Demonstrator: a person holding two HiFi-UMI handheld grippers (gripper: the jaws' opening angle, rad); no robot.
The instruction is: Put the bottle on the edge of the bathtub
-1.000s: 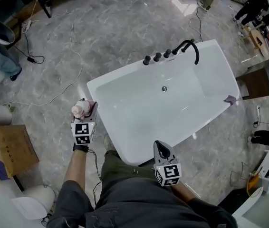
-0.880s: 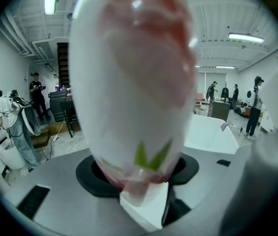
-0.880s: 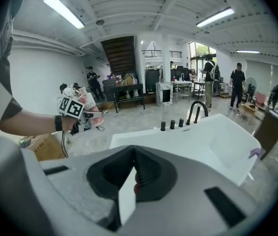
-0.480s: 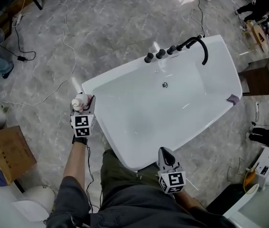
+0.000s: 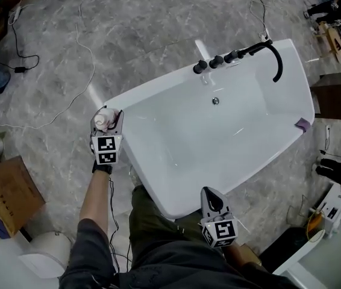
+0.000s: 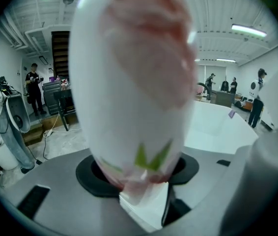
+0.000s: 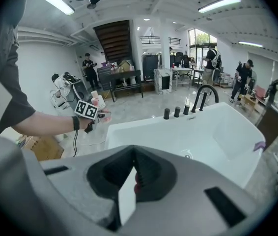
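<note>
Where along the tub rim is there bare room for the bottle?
The bathtub rim is bare from the corner by the bottle up to the knobs, and along the near side toward the right gripper. Crowded: the knobs and faucet on the far side; a purple item sits on the right end.

I'm looking down on a grey marbled floor [image 5: 152,29] all round, glossy at twelve o'clock. A cardboard box [image 5: 8,194] sits at eight o'clock and a dark wooden cabinet [image 5: 332,98] at three. The right gripper view gives me white walls [image 7: 41,68], a dark staircase [image 7: 114,38] at the back, ceiling strip lights [image 7: 218,4] and a tall, daylit window [image 7: 198,37].
</note>
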